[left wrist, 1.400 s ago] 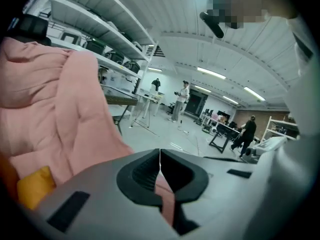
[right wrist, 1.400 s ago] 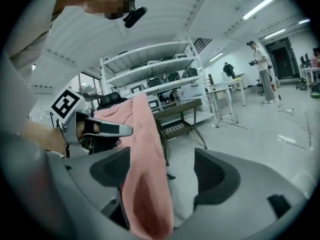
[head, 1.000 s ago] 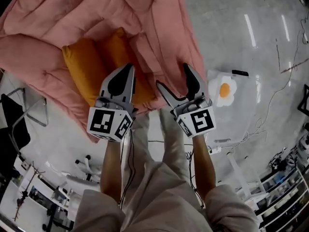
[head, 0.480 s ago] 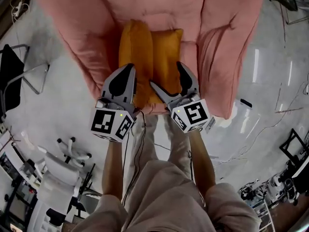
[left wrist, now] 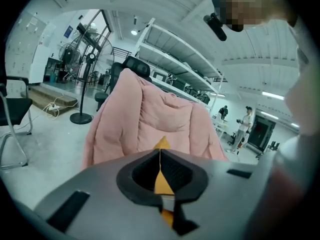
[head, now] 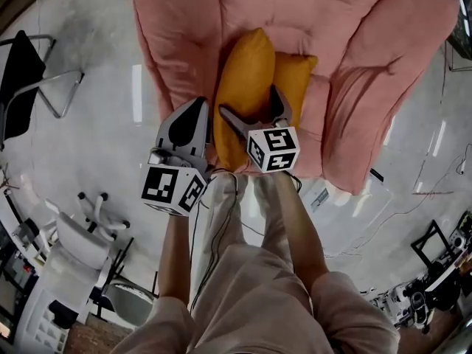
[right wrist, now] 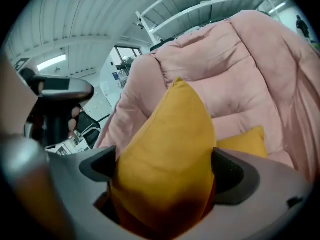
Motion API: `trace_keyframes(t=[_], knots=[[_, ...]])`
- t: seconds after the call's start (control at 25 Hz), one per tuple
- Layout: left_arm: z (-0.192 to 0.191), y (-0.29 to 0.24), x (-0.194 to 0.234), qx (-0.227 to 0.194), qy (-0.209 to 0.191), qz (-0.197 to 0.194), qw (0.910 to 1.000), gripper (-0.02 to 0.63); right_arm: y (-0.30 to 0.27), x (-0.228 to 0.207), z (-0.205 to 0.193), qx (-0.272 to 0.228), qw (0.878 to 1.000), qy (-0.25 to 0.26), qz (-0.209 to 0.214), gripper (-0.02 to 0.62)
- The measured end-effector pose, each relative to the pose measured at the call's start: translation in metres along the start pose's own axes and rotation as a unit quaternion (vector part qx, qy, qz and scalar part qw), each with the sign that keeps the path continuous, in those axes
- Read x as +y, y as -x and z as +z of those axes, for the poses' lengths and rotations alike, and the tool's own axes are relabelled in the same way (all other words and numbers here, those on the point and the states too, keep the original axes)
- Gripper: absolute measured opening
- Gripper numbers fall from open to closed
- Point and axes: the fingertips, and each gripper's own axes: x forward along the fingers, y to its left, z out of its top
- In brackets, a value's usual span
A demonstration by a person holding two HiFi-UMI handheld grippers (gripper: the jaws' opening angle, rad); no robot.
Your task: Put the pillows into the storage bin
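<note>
Standing plump, orange fabric pillow (head: 243, 72) leans on quilted pink seat (head: 354, 43).

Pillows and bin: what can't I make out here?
Bin: in no view.
Back pillow: right gripper view, mostly behind the front pillow.
Pillows: left gripper view, only slivers past the shut left claw.
Chair: head view, cut off by the top edge.
</note>
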Motion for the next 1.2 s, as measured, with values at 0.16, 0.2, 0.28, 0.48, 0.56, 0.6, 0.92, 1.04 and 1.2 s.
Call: trace_keyframes(t=[0.16, 0.2, 0.28, 0.48, 0.56, 0.6, 0.92, 1.04, 1.2], knots=[[0.000, 0.001, 0.008, 0.001, 0.000, 0.000, 1.0000, 0.012, -0.019, 0.001, -0.010, 0.019, 1.000, -0.018, 0.000, 0.577], [0.000, 0.002, 0.010, 0.001, 0.001, -0.001, 1.0000, 0.012, -0.021, 0.002, -0.012, 0.022, 0.999, -0.023, 0.003, 0.577], [0.000, 0.001, 0.011, 0.001, 0.003, -0.001, 1.0000, 0.012, -0.024, 0.001, -0.015, 0.028, 0.999, -0.033, 0.009, 0.577], [0.000, -0.001, 0.010, 0.004, 0.000, -0.004, 1.0000, 0.012, -0.029, 0.000, -0.021, 0.059, 0.998, -0.018, 0.008, 0.489], [0.001, -0.001, 0.010, 0.003, 0.000, -0.005, 1.0000, 0.012, -0.026, 0.002, -0.021, 0.062, 0.998, -0.009, 0.010, 0.430], [0.002, -0.001, 0.010, 0.003, 0.000, -0.005, 1.0000, 0.012, -0.025, 0.001, -0.022, 0.061, 0.998, -0.007, 0.012, 0.403], [0.004, 0.000, 0.001, 0.006, -0.011, -0.008, 0.9999, 0.012, 0.007, 0.012, 0.003, 0.019, 0.999, 0.030, 0.032, 0.354], [0.011, -0.001, -0.008, 0.004, -0.020, -0.011, 0.9997, 0.012, 0.031, 0.022, 0.036, -0.027, 0.997, 0.057, 0.044, 0.356], [0.024, -0.003, -0.022, -0.003, -0.027, -0.017, 0.9995, 0.012, 0.065, 0.019, 0.078, -0.075, 0.993, 0.087, 0.036, 0.356]])
